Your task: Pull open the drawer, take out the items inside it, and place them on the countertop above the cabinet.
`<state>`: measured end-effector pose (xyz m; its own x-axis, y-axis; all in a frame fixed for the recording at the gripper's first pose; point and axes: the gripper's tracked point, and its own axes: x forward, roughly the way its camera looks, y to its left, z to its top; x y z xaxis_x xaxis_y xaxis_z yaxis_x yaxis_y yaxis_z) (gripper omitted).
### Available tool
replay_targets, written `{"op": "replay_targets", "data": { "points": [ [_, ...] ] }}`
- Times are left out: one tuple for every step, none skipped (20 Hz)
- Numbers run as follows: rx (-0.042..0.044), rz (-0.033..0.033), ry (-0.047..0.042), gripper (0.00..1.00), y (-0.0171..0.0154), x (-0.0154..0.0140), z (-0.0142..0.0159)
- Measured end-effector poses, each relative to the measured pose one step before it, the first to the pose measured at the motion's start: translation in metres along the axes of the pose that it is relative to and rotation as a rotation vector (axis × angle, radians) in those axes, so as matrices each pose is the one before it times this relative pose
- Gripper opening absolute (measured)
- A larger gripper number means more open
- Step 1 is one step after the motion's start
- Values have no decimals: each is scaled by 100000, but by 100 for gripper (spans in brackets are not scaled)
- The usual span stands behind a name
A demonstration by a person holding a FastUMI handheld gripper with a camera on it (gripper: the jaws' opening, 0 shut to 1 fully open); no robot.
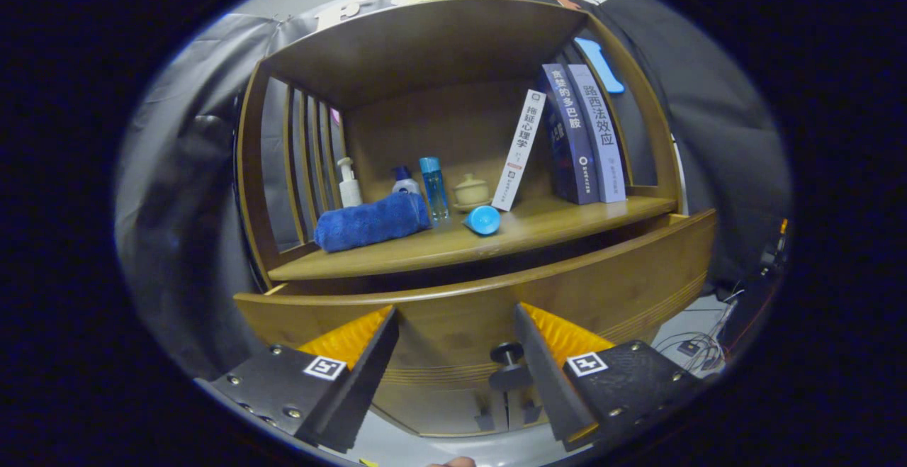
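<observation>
Claw (pixel 453 343) gapes empty before the drawer (pixel 496 297), seemingly pulled partly out.

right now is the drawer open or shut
Open: the drawer front stands forward of the cabinet, leaving a dark gap under the countertop. The open tongs hold nothing; the knob sits just inside one finger.

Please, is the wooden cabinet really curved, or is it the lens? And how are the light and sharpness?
Gripper view: the fisheye lens bows the brown wooden cabinet and its pulled-out wooden drawer front; lighting is dim and even, without glare; the rolled blue towel looks sharp; the open gripper sits close, beside the round black knob.
</observation>
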<state>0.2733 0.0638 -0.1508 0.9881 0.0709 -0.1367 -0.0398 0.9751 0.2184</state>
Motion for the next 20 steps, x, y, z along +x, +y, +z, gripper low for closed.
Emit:
{"op": "replay_targets", "data": {
  "points": [
    [-292, -70, 112, 97, -102, 265, 54],
    [-561, -112, 333, 96, 99, 194, -4],
    [-481, -106, 311, 96, -51, 287, 38],
    [-285, -65, 190, 96, 62, 254, -9],
    [-305, 51, 243, 96, 2, 359, -7],
    [-296, 108, 150, 96, 17, 286, 11],
    [81, 113, 67, 96, 9, 193, 91],
    [562, 194, -121, 96, -23, 194, 77],
    [883, 193, -266, 96, 22, 183, 59],
    [789, 186, -250, 96, 39, 161, 29],
    [560, 167, -154, 96, 38, 174, 59],
    [280, 127, -19, 96, -21, 203, 17],
    [12, 71, 139, 96, 13, 187, -2],
    [-3, 3, 246, 96, -48, 178, -16],
    [-91, 8, 276, 96, 14, 155, -21],
    [-217, -131, 597, 96, -11, 231, 15],
    [-321, -279, 678, 96, -135, 272, -63],
    [-294, -344, 993, 96, -171, 267, -155],
    [-49, 110, 277, 96, -76, 239, 64],
    [223, 256, -64, 96, 68, 326, 17]
  ]
}}
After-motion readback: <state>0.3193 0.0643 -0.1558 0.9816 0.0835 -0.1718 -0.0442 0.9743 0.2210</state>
